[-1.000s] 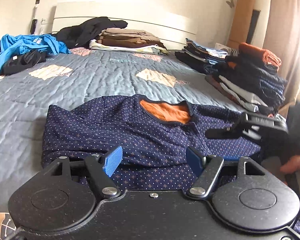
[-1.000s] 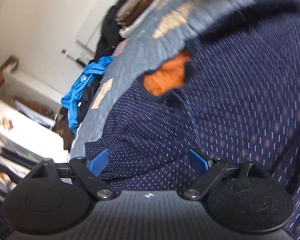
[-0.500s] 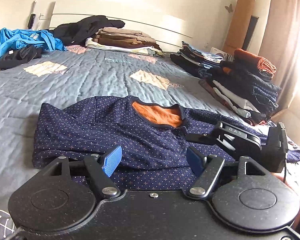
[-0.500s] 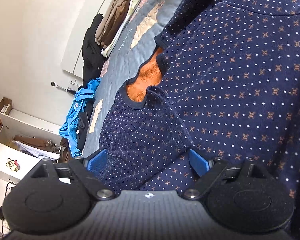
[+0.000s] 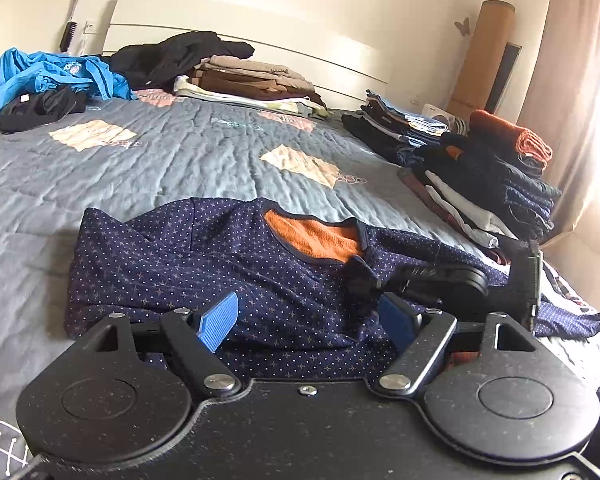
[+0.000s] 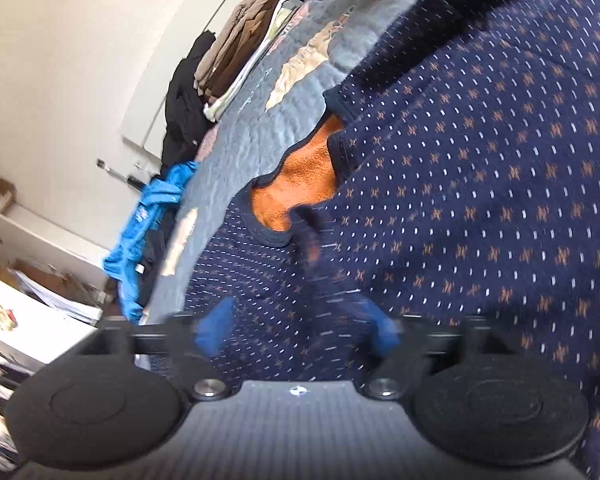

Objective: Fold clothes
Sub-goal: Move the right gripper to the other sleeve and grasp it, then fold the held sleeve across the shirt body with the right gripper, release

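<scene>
A navy dotted shirt (image 5: 204, 256) with an orange lining at the collar (image 5: 320, 236) lies flat on the grey quilted bed (image 5: 180, 160). My left gripper (image 5: 308, 314) hovers at the shirt's near hem. Its jaws are opening, and the blue pads (image 5: 220, 318) stand apart over the fabric without pressing it. My right gripper (image 6: 300, 330) lies low on the shirt just right of the collar (image 6: 300, 184). Its jaws are closing, blurred, with shirt fabric (image 6: 480, 200) between the pads, which are still apart. In the left wrist view the right gripper (image 5: 368, 278) rests on the shirt's right shoulder.
Folded clothes are stacked along the bed's right edge (image 5: 488, 168). Another folded pile (image 5: 252, 84) sits at the headboard. A blue garment (image 5: 52, 76) and dark clothes (image 5: 40, 106) lie heaped at the far left. A curtain (image 5: 572, 80) hangs at the right.
The right gripper has come down and leftward onto the shirt beside the collar, and its pads have begun to draw together. The left gripper has stayed put, with its pads slightly wider.
</scene>
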